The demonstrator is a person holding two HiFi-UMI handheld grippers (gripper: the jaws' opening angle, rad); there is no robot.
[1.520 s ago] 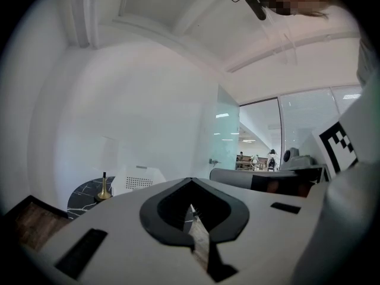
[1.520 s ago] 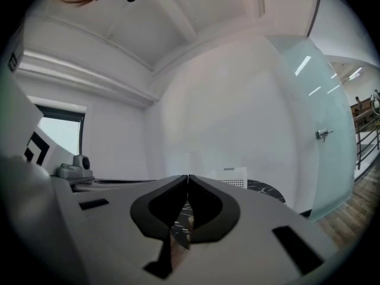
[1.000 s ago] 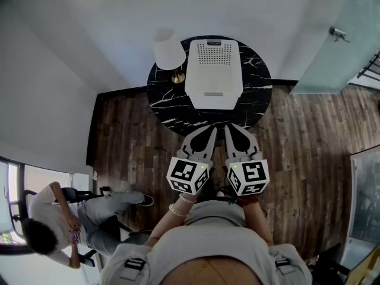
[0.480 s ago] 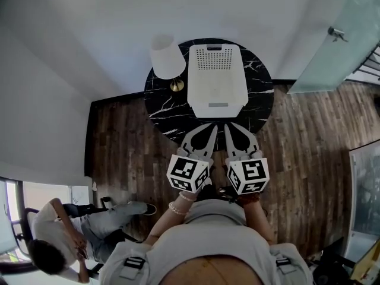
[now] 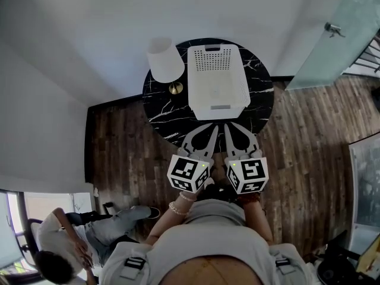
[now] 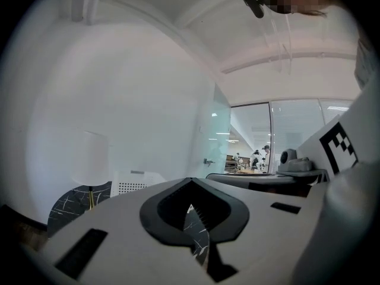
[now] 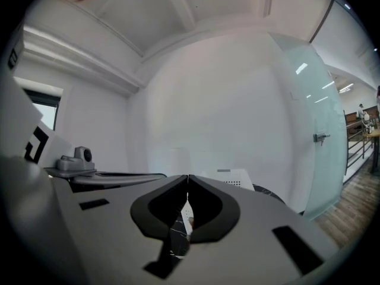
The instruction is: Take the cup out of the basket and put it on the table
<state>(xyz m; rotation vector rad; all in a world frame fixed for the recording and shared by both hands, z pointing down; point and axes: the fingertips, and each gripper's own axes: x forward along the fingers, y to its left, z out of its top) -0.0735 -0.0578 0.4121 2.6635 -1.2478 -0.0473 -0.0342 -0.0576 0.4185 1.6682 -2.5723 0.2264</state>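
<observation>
Though sidelong elsewhere, basket (image 5: 218, 110) interior overhead

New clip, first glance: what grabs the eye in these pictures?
A white basket sits in the middle of a round black marble table, with a white-shaded lamp at its left. The left gripper and right gripper hang side by side at the table's near edge, both shut and empty. A seated person shows at the lower left of the head view.
</observation>
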